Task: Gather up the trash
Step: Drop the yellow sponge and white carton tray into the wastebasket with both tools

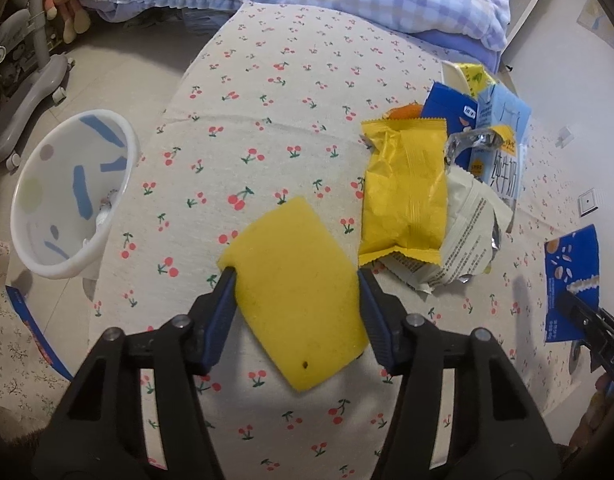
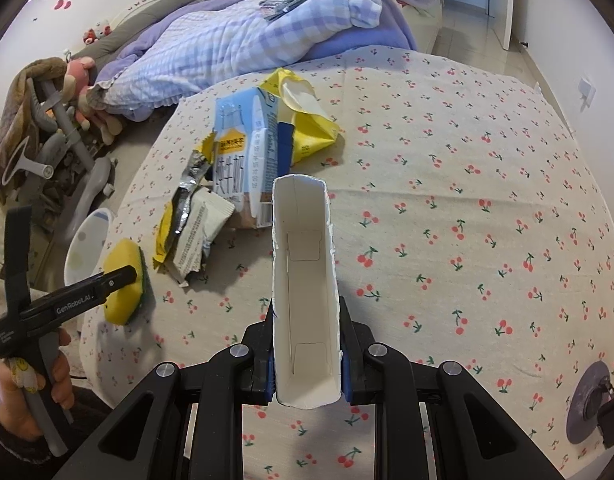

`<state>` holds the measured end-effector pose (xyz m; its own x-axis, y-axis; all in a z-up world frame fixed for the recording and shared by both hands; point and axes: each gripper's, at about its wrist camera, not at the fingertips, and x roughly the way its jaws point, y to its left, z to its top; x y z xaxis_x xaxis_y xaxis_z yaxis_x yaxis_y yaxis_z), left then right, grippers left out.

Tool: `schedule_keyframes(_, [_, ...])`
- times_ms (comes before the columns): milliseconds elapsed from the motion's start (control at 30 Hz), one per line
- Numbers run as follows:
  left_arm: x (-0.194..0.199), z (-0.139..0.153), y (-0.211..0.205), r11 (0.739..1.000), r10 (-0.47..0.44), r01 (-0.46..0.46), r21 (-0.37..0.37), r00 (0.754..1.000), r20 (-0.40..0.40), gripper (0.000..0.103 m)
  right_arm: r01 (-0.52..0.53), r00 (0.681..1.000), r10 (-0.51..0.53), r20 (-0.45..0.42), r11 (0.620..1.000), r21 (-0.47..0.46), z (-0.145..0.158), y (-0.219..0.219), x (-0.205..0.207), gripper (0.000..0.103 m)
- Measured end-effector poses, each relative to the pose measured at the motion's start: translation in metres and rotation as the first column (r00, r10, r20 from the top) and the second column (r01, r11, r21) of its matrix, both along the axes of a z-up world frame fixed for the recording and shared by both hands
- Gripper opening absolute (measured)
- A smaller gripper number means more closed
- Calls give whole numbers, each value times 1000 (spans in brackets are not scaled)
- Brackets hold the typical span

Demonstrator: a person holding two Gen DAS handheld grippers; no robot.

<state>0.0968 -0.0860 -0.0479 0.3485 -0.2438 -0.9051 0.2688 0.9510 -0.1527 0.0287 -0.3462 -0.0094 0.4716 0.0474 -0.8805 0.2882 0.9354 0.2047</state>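
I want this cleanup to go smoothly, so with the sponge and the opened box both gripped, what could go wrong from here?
1. The left gripper pinches the soft yellow sponge by its edges; it may squash and slip out.
2. The bin stands on the floor beyond the bed's edge, so a dropped sponge could miss it.
3. The right gripper holds the opened white box only at its near end; the thin card could buckle.

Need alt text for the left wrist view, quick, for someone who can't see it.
The left tongs clamp a yellow sponge above a cherry-print bedsheet. Right of it lie a yellow wrapper and a milk carton; a white bin stands at the left.
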Motion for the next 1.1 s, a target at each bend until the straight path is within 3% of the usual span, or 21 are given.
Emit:
schedule_keyframes(200, [8, 19, 25, 998, 25, -23, -50, 999, 46, 58, -19, 999, 18, 35, 1000, 10, 11, 10, 8, 24])
schedule_keyframes(533, [34, 35, 100, 981, 172, -164, -108, 983, 71, 58, -95, 990, 91, 104, 995, 33, 36, 52, 42, 24])
schedule_keyframes(700, [53, 32, 135, 972, 229, -223, -71, 969, 94, 58, -164, 980, 157, 122, 986, 43, 43, 87, 76, 24])
schedule_keyframes(867, [71, 14, 162, 957, 286, -284, -65, 957, 37, 58, -244, 963, 234, 136, 968, 60, 44, 128, 109, 24])
schedule_keyframes(1100, [84, 7, 180, 948, 317, -316, -36, 947, 41, 59, -323, 943, 310, 122, 939, 114, 30, 178, 149, 24])
